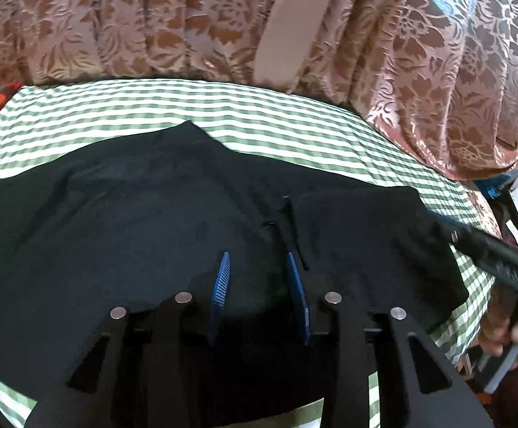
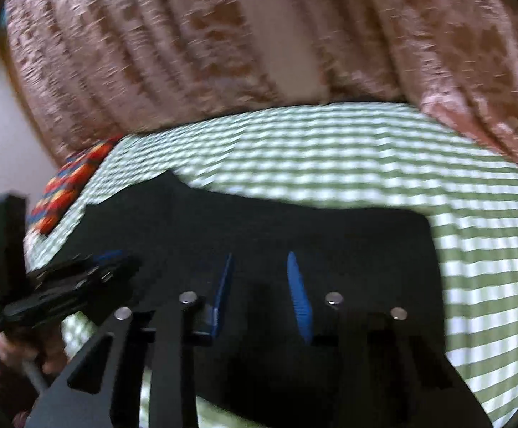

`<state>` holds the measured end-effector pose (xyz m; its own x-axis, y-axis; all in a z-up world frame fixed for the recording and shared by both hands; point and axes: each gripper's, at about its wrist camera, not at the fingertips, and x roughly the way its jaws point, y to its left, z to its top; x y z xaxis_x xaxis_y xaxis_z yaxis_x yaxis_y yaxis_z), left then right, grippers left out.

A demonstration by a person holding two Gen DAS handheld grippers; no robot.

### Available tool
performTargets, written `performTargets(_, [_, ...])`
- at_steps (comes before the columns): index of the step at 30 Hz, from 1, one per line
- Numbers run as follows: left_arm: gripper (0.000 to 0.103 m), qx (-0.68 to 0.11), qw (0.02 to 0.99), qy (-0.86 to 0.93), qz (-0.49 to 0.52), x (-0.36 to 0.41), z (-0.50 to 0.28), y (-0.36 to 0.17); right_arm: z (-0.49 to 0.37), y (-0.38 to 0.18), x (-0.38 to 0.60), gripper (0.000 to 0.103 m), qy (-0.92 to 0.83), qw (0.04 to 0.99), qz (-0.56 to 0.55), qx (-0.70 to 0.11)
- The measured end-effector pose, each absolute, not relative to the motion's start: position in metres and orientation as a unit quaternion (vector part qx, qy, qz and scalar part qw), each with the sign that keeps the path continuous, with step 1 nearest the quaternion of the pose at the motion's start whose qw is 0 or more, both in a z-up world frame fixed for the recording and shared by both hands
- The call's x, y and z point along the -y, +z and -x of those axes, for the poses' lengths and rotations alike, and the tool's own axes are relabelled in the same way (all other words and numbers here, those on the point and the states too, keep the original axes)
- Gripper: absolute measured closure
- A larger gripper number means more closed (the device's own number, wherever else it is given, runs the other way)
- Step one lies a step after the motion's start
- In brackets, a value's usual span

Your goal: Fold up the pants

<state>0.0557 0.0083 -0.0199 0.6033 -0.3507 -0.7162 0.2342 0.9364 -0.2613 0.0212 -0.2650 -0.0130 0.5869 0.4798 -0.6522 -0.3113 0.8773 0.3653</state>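
Observation:
Black pants (image 1: 134, 221) lie spread on a green-and-white checked cloth (image 1: 223, 107), with a folded-over part at the right (image 1: 358, 235). My left gripper (image 1: 257, 260) hovers over the near middle of the pants, its blue pads apart and empty. The right gripper's body (image 1: 490, 253) enters that view from the right, beside the pants' right edge. In the blurred right wrist view, the pants (image 2: 294, 228) lie below my right gripper (image 2: 259, 260), open and empty. The left gripper (image 2: 62, 281) shows at the left there.
A brown floral curtain (image 1: 152, 25) hangs behind the bed (image 2: 365, 142). A multicoloured patterned cloth (image 2: 70, 182) lies at the far left corner. The person's hand (image 1: 508, 335) holds the handle at the right; the other hand (image 2: 16, 349) shows in the right wrist view.

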Motion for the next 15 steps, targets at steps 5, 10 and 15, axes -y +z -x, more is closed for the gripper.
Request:
performTargets(5, [0.070, -0.416, 0.894, -0.149, 0.081, -0.022, -0.053, -0.023, -0.003, -0.013, 0.233, 0.052, 0.289, 0.863, -0.095, -0.403])
performTargets(10, [0.070, -0.421, 0.892, -0.136, 0.096, -0.036, -0.053, -0.027, 0.004, -0.027, 0.200, 0.057, 0.319, 0.845, -0.070, -0.423])
performTargets(15, [0.070, -0.425, 0.889, -0.135, 0.103, -0.041, -0.055, -0.027, 0.011, -0.045, 0.184, 0.063, 0.310, 0.848, -0.045, -0.427])
